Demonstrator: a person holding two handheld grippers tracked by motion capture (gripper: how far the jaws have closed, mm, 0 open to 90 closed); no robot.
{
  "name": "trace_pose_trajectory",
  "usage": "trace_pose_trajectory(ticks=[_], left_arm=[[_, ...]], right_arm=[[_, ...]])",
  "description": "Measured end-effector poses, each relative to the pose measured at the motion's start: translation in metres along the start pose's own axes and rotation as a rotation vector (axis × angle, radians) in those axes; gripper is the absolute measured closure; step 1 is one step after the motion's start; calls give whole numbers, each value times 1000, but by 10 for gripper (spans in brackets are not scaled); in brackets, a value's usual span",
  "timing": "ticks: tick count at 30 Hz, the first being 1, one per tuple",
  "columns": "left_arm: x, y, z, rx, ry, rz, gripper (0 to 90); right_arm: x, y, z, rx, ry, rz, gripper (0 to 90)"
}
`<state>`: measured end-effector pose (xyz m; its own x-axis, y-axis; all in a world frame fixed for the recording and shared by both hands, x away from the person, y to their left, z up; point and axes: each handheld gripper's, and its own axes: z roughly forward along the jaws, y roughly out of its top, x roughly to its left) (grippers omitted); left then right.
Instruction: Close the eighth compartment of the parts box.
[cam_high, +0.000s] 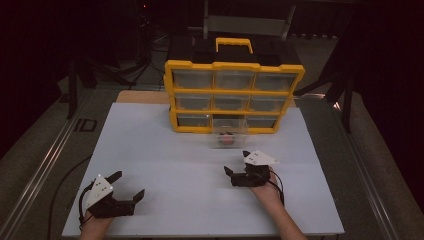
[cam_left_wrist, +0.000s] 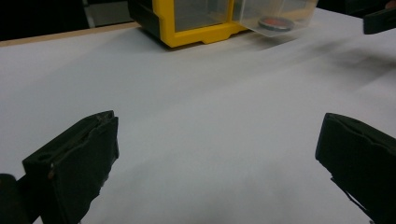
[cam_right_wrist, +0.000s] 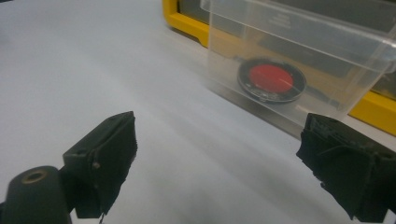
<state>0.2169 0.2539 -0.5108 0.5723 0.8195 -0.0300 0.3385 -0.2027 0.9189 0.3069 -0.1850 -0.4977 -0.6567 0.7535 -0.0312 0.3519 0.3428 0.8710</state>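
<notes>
1. While we scan from the left, our left gripper (cam_high: 125, 186) sits low on the near-left of the white counter (cam_high: 165, 165), jaws spread wide, nothing between them.
2. Left gripper view confirms it: the two black jaws stand far apart over bare counter surface, touching nothing.
3. Centre back: yellow organiser cabinet (cam_high: 232, 95) with a yellow handle on top stands upright at the far edge of the counter, three rows of clear drawers.
4. Bottom-middle slot: clear drawer (cam_high: 229, 133) is pulled out toward us, front end resting on the counter. Whether its back end is still in the slot, we cannot tell.
5. Inside that drawer lies a round red disc (cam_right_wrist: 272, 79) with a black rim, flat on the drawer floor; it also shows as a red spot in the high view.
6. Right of centre: our right gripper (cam_high: 238, 162) sits near the drawer, just short of it, pointing at it, not touching.
7. Right gripper view: jaws wide apart, empty, drawer front just beyond the tips, closer to the right-hand jaw.
</notes>
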Motion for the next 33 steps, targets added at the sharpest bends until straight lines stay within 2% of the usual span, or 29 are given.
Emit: trace_pose_trajectory(ticks=[8,9,12,18,26,31,33], left_arm=[[0,0,0,-1,-4,0,2],[0,0,0,0,-5,-1,2],[0,0,0,0,-6,-1,2],[0,-1,0,0,-6,0,2],[0,-1,0,4,-8,3,2],[0,-1,0,5,-7,4,2],[0,-1,0,5,-7,3,3]], right_arm=[[-5,-2,13,26,-41,27,180],[-5,-2,13,21,-47,29,224],[-7,-2,15,16,-70,34,280],[-11,-2,19,18,-143,38,439],[-11,-3,17,-10,-224,23,716],[-13,-1,13,-39,-241,33,869],[-14,0,11,-53,-248,41,894]])
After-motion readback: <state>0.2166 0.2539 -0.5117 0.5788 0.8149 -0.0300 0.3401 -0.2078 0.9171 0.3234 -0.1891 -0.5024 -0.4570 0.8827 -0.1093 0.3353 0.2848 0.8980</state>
